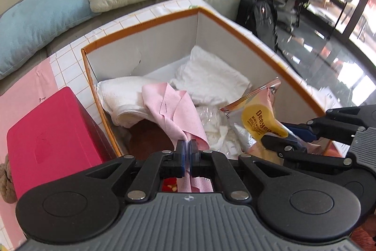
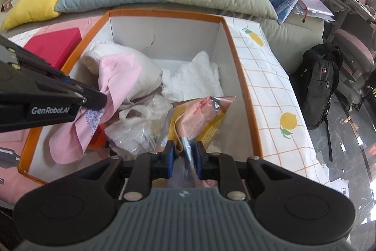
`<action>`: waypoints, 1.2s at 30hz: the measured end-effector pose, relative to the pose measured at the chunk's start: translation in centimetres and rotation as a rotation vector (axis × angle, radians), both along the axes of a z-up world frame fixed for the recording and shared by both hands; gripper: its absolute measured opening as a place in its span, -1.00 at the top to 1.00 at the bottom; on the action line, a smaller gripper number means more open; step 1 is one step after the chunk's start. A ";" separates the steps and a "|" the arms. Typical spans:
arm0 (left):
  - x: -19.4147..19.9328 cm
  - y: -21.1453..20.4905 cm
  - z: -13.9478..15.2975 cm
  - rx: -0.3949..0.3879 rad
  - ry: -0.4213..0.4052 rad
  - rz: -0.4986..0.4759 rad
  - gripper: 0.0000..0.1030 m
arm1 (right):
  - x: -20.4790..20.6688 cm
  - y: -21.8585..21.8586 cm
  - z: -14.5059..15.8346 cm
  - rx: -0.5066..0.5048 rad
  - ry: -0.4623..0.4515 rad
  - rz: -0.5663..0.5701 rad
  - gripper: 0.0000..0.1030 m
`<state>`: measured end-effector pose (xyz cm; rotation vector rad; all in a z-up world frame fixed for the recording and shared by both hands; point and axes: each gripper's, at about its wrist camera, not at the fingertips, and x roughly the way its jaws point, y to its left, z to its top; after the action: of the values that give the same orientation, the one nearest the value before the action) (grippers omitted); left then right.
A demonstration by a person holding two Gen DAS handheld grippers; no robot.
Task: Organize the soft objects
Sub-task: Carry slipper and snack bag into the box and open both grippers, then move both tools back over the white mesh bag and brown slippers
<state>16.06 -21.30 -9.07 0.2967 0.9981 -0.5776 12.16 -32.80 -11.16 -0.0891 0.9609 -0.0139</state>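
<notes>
While both my hands hang over the open box (image 2: 237, 67), the nearest items are these. Left gripper (image 1: 187, 147): jaws pinched fully together on a fold of the pink cloth (image 1: 169, 107), which trails forward from the pads and drapes over a rolled white towel (image 1: 122, 98) inside the box. I judge it is held by one edge so that it can be lowered in without bunching. Right gripper (image 2: 184, 152): jaws nearly closed, clamped on the crimped silver end of a snack packet (image 2: 199, 114), pink and yellow, its body tilting up and forward above the box floor.

Box contents, next out: clear plastic bags (image 2: 136, 126) in the middle, just beside the packet; a crumpled white cloth (image 2: 195, 77) toward the far wall. Orange rim, white walls, one crack in the far wall.

Beside the box on my left: a red case (image 1: 47, 133), resting on the checked table cover (image 2: 270, 86).

Farther back: blue, green and yellow cushions on a sofa; a black backpack (image 2: 322, 86) on the floor to the right.
</notes>
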 end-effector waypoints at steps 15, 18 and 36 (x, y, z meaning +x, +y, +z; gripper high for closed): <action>0.3 -0.1 -0.3 0.062 -0.013 0.002 0.52 | 0.2 0.1 0.2 -0.020 0.005 0.007 0.35; 0.0 0.5 1.2 0.010 -0.031 0.006 0.22 | 0.0 0.2 1.1 -0.036 -0.019 0.006 0.15; -8.6 12.9 7.5 -0.135 -0.314 0.099 -0.06 | -4.2 7.5 6.9 0.063 -0.210 0.078 -0.39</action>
<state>7.46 -8.40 -1.58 0.2085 0.6636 -0.4884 7.99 -25.26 -4.27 -0.0650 0.7464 0.0775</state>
